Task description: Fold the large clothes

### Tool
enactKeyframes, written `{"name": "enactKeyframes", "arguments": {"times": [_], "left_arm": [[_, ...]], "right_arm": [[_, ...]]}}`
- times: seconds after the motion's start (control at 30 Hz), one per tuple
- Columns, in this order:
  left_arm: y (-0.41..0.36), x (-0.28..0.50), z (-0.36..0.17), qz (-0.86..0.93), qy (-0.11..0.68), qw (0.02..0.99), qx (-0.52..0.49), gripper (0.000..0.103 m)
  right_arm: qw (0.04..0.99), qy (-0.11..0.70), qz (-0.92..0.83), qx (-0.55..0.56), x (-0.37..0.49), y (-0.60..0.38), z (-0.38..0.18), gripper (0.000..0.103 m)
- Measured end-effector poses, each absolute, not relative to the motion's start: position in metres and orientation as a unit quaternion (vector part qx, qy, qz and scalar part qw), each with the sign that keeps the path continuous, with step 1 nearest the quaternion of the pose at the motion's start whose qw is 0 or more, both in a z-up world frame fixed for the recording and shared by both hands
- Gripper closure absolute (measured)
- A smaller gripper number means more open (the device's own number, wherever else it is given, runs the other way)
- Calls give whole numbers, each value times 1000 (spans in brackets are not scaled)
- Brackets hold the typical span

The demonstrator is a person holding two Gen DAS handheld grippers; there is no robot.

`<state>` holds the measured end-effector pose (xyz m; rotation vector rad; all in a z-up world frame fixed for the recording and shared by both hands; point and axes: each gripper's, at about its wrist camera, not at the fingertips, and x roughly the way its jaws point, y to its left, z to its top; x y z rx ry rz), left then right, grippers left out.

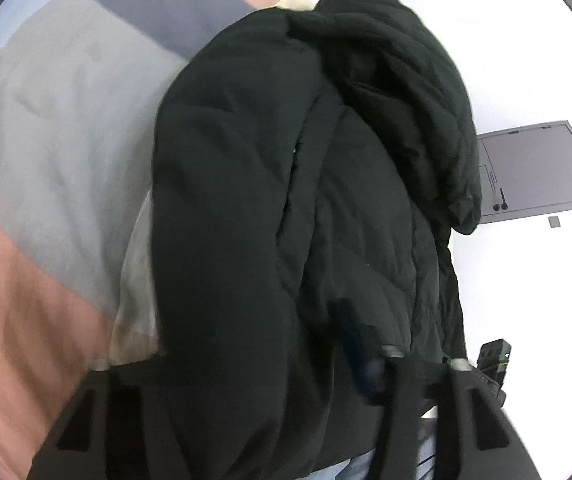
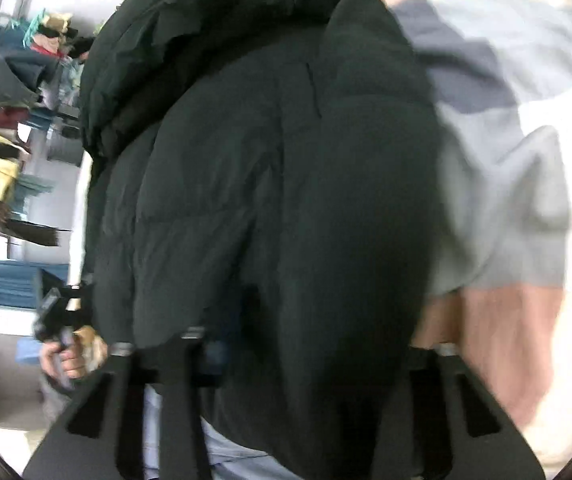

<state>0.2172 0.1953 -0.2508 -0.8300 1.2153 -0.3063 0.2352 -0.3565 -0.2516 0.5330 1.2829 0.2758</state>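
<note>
One black puffer jacket [image 1: 286,200], hanging over one striped bed [image 1: 46,140]. Left gripper [image 1: 282,364] and right gripper [image 2: 282,346]: fingers of both clenched on jacket.

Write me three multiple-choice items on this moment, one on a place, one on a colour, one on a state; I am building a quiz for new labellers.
1. Where do the stacked clothes stand in the right wrist view?
A. left edge
B. right edge
C. bottom centre

2. What colour is the puffer jacket?
A. red
B. black
C. yellow

3. How is the jacket?
A. flat and neatly folded
B. bunched up in front of the tongs
C. on a hanger

Key: 1 A, the stacked clothes sit at the left edge. 2 B, the quilted fabric is black. 3 B, it bulges over the striped bedding, with no hanger visible.
</note>
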Motion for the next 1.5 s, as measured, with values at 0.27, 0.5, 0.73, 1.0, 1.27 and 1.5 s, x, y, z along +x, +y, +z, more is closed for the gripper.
{"name": "enactKeyframes", "arguments": {"times": [0.27, 0.5, 0.73, 1.0, 1.27, 1.5], "left_arm": [[221, 176, -195, -151, 484, 758, -409, 96], [231, 134, -136, -170, 451, 770, -418, 98], [236, 73, -98, -172, 427, 779, -425, 99], [245, -2, -66, -175, 400, 794, -424, 99], [252, -39, -36, -176, 390, 805, -410, 99], [247, -7, -6, -174, 397, 819, -375, 98]], "right_arm": [[779, 524, 151, 310, 219, -390, -211, 94], [798, 471, 170, 336, 176, -409, -160, 95], [795, 434, 181, 384, 122, -428, -136, 95], [801, 419, 211, 372, 47, -434, -109, 95], [816, 406, 219, 349, 14, -436, -80, 95], [811, 394, 214, 375, 31, -449, -63, 94]]}}
